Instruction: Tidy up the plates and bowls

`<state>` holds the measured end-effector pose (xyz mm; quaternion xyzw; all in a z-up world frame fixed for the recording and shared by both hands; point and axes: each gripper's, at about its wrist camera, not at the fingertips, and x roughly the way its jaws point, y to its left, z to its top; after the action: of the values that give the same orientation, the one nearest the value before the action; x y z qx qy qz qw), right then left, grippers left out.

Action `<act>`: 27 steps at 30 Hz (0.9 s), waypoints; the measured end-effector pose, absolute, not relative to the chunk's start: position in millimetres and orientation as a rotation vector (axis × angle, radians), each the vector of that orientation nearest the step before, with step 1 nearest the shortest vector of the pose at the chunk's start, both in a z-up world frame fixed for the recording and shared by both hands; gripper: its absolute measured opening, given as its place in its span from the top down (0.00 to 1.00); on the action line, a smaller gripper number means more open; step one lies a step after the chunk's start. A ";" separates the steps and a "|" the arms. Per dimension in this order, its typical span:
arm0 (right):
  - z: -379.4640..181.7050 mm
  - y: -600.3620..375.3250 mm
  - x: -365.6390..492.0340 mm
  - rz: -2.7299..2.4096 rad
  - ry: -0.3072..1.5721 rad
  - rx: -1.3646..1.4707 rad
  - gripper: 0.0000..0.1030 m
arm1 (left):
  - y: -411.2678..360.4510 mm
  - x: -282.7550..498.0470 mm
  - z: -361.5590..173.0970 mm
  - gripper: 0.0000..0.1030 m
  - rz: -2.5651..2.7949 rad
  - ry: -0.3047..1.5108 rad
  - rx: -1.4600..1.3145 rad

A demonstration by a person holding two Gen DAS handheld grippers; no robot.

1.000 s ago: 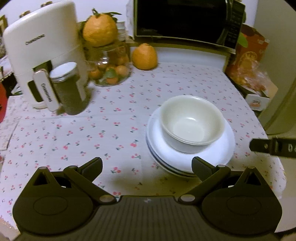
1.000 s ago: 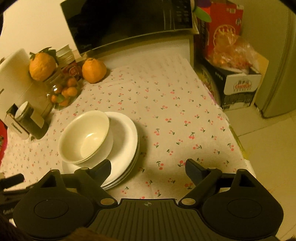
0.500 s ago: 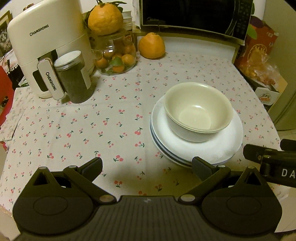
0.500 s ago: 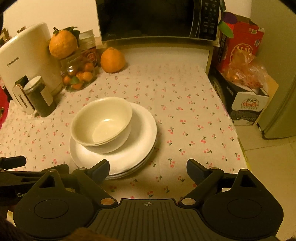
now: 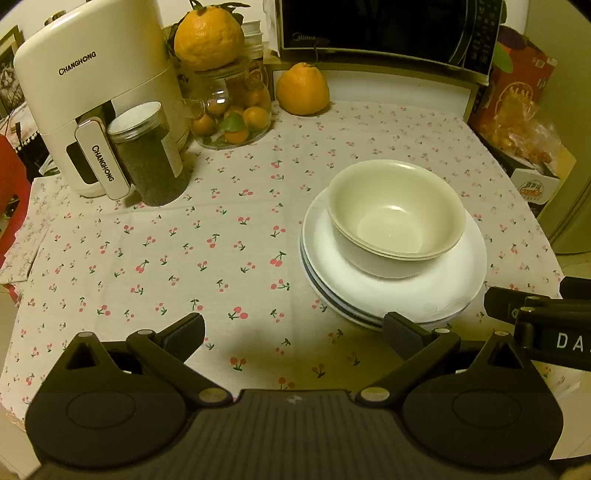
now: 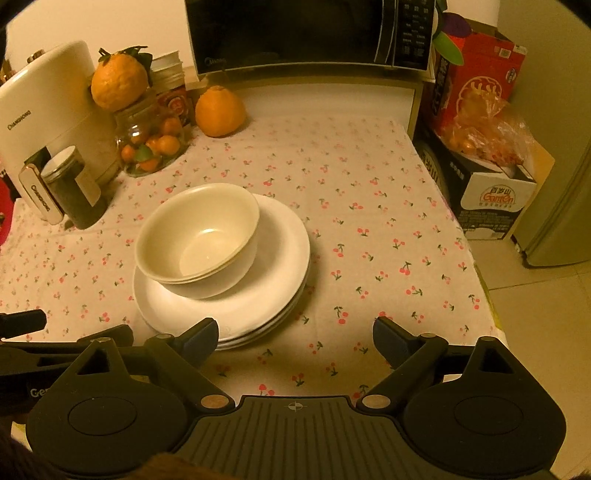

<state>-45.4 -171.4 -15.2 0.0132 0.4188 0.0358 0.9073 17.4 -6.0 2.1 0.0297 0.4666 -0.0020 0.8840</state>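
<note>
Nested cream bowls [image 5: 395,218] sit on a stack of white plates [image 5: 458,284] on the cherry-print tablecloth; they also show in the right wrist view, bowls [image 6: 199,236] on plates [image 6: 284,258]. My left gripper [image 5: 293,330] is open and empty, near the table's front edge, left of the stack. My right gripper [image 6: 295,332] is open and empty, in front of the stack's right side. Each gripper shows at the edge of the other's view.
A white appliance [image 5: 88,96], a dark jar [image 5: 147,155], a glass jar of small oranges [image 5: 232,114], a large orange [image 5: 303,88] and a microwave [image 5: 388,29] stand at the back. Boxes [image 6: 480,147] and a fridge stand off the table's right edge.
Both grippers pulled back and levelled out, so the stack sits lower and nearer in both views. The bowls and plates have not moved.
</note>
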 end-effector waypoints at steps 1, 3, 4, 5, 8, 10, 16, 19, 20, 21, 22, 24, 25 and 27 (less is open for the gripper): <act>-15.4 -171.3 -45.3 0.074 0.865 0.027 0.10 | -6.0 17.5 2.0 0.00 -0.005 0.972 0.063; -15.8 -171.1 -44.9 0.073 0.867 0.028 0.10 | -5.4 17.8 2.0 0.00 -0.006 0.974 0.064; -15.9 -171.2 -44.8 0.074 0.868 0.029 0.10 | -5.3 17.6 2.2 0.00 -0.006 0.974 0.064; -15.9 -171.4 -44.9 0.074 0.868 0.031 0.10 | -5.3 17.6 2.3 0.00 -0.006 0.974 0.065; -16.0 -171.1 -44.8 0.072 0.870 0.030 0.10 | -5.1 17.6 2.0 0.00 -0.006 0.975 0.065; -16.1 -171.3 -44.6 0.073 0.870 0.030 0.10 | -4.8 17.7 2.1 0.00 -0.008 0.977 0.065; -17.0 -172.4 -44.3 0.072 0.875 0.041 0.10 | -4.9 17.6 1.6 0.00 -0.009 0.980 0.069; -16.9 -172.1 -44.5 0.072 0.875 0.041 0.10 | -4.9 17.6 1.6 0.00 -0.009 0.980 0.069; -17.0 -172.3 -44.5 0.072 0.875 0.040 0.10 | -5.0 17.5 1.7 0.00 -0.009 0.980 0.069; -16.9 -172.3 -44.4 0.072 0.875 0.041 0.10 | -5.0 17.6 1.7 0.00 -0.009 0.980 0.070; -17.0 -172.4 -44.4 0.072 0.875 0.041 0.10 | -4.9 17.8 1.6 0.00 -0.009 0.980 0.070; -17.0 -172.3 -44.5 0.071 0.876 0.042 0.10 | -5.2 17.6 1.5 0.00 -0.009 0.980 0.068; -17.0 -172.2 -44.4 0.071 0.875 0.041 0.10 | -5.0 17.5 1.5 0.00 -0.010 0.982 0.067; -17.1 -172.2 -44.6 0.071 0.875 0.041 0.10 | -4.9 17.5 1.1 0.00 -0.010 0.984 0.067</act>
<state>-44.6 -172.2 -17.1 0.0199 0.4237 0.0342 0.9049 17.5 -4.9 1.1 0.0321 0.4723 -0.0047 0.8808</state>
